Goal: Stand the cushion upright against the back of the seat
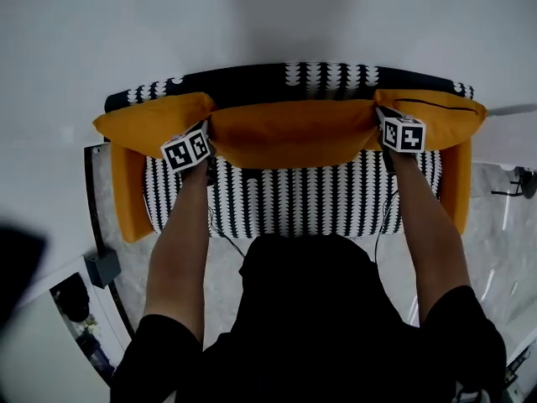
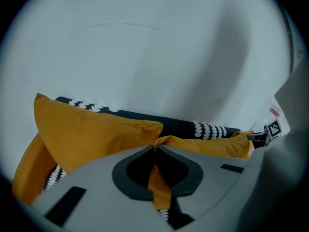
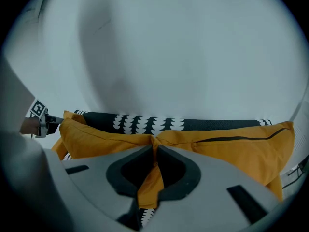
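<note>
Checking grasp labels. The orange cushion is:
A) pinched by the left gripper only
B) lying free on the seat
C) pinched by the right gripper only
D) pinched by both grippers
D: the left gripper and the right gripper each have a fold of the orange cushion pinched between closed jaws.

Soft even light, dim foreground, fisheye vignetting, slight blur
</note>
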Tool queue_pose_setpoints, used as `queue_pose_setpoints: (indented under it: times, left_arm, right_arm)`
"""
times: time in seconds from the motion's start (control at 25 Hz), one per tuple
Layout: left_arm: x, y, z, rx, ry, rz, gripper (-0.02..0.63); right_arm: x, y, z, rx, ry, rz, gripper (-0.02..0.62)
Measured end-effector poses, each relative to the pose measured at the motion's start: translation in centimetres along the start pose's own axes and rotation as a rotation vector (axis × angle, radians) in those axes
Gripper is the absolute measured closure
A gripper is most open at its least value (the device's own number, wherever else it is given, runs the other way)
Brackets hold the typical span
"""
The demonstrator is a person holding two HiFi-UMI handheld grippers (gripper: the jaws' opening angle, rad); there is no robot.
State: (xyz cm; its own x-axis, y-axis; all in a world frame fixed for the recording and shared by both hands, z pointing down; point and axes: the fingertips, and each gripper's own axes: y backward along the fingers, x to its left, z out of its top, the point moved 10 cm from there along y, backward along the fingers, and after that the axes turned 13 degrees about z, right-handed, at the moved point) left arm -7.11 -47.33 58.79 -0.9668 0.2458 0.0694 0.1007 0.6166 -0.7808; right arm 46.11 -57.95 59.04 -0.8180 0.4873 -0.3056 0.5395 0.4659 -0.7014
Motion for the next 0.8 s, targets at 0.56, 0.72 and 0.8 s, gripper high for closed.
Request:
queue_pose_setpoints:
  times: [0.56, 0.72, 0.8]
  left_arm:
    - [-0.2, -0.2, 0.3, 0.018, -0.051, 0.032, 0.577]
    - [-0.1, 0.9, 0.3, -0.015, -0.059, 0.044, 0.575]
    - [0.2, 1.5, 0.1, -0.033, -0.071, 0.06, 0.575]
  right_arm:
    - [0.0, -0.7, 0.4, 0.109, 0.052, -0.001, 0.537]
    - [-0.1, 0.3, 0.2, 0.093, 0.027, 0.0, 0.527]
    - [-0.1, 0.7, 0.0, 0.091, 0.025, -0.012, 0.486]
